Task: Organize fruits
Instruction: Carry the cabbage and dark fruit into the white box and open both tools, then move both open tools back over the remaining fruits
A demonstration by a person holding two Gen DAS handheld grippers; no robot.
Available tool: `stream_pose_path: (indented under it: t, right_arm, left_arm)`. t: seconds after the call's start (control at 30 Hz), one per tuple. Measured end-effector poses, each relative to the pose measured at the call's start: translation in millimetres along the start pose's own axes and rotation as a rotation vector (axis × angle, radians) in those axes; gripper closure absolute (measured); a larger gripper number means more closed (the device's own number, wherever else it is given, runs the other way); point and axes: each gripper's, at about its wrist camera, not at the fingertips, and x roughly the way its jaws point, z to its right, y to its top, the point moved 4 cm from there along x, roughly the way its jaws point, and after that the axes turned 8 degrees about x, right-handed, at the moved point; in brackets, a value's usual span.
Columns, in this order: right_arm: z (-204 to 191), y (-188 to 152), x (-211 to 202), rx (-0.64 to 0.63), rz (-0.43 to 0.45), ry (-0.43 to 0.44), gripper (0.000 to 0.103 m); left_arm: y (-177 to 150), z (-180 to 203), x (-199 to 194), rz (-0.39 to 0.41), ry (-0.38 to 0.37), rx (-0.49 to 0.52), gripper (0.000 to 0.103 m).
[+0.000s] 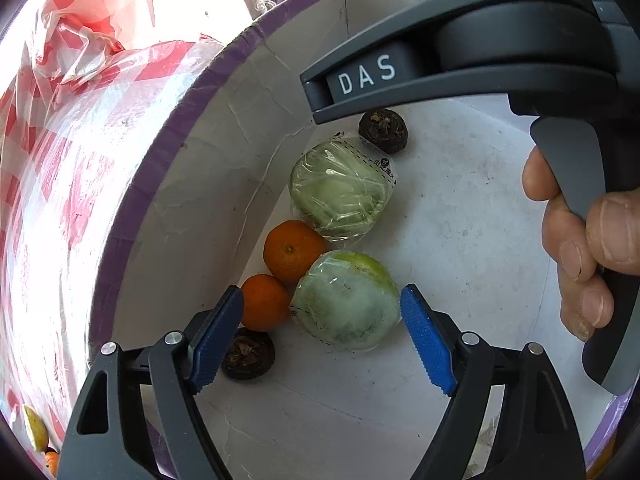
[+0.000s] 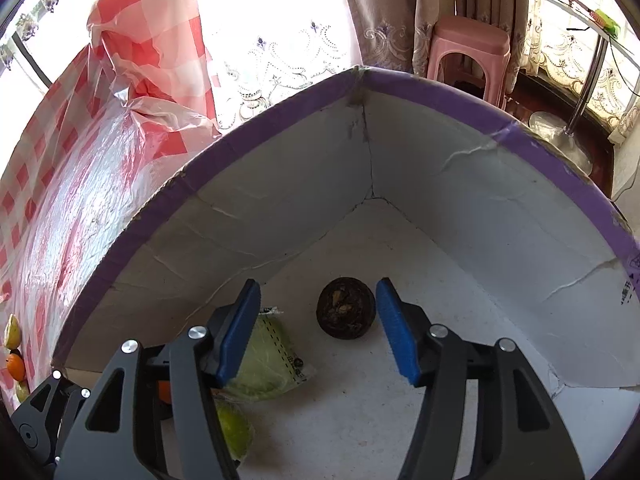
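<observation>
- fruits lie in a white cardboard box with a purple rim: a film-wrapped pale green round fruit sits between the left gripper's spread blue fingers, no contact visible.
- right gripper, fingers apart, frames a dark brown wrinkled round fruit without touching.
- only the left wrist view shows two oranges and the person's hand.

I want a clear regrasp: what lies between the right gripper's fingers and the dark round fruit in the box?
Nothing: in the right wrist view only bare box floor separates the right gripper from the dark round fruit.
</observation>
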Motion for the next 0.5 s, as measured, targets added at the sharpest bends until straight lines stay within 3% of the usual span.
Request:
stream_pose_path:
  t: [0.13, 0.33, 0.5]
  right_arm:
    - [-1.4, 1.7, -11.1, 0.0, 0.027, 0.007, 0.034]
    - [-6.0, 4.6, -34.5, 0.007, 0.077, 0.034, 0.027]
    - [-6.9, 5.9, -61.4, 0.024, 0.149, 0.046, 0.027]
  left_arm:
    - [-11.3, -12.4, -15.2, 0.046, 0.014, -0.023, 0.018]
    - [-17.3, 0.8, -42.0, 0.115, 0.031, -0.04, 0.017]
    - [-18.9, 0.6, -58.9, 0.179, 0.047, -0.062, 0.017]
